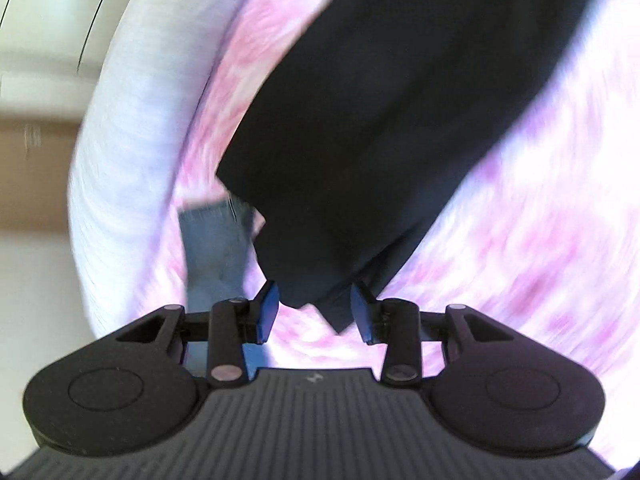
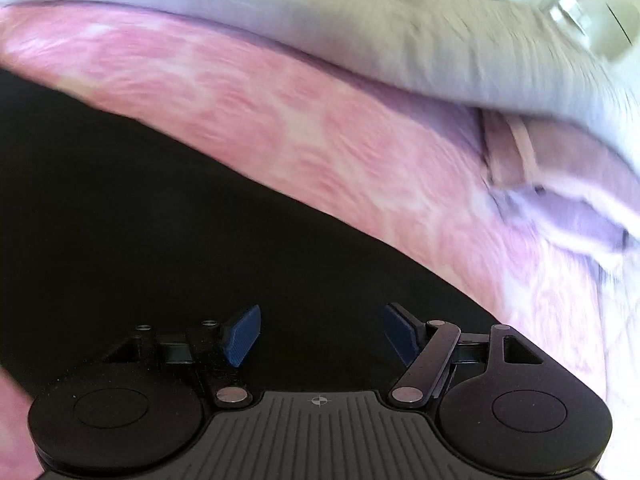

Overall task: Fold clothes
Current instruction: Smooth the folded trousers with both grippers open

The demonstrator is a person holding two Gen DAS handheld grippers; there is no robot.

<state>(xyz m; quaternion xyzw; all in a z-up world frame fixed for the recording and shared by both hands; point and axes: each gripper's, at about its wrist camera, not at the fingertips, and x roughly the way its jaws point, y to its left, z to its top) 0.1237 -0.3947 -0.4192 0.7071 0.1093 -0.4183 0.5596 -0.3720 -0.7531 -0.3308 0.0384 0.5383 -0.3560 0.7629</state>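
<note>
Both my views are smeared with blur, so the pink patterned bed cover (image 1: pixel 520 240) shows no clear print and the faded blue denim piece (image 1: pixel 216 248) at the left is half hidden under the dark navy garment (image 1: pixel 380 120). That garment is plain and nearly black, lying flat on the bed as a long band running from its corner by my left jaws (image 1: pixel 315 312) up toward the top right. My left jaws stand apart with that corner between them, unpinched, and my right jaws (image 2: pixel 322 334) hang wide apart over the dark cloth, holding nothing, with a grey pillow (image 2: pixel 360 32) beyond.
</note>
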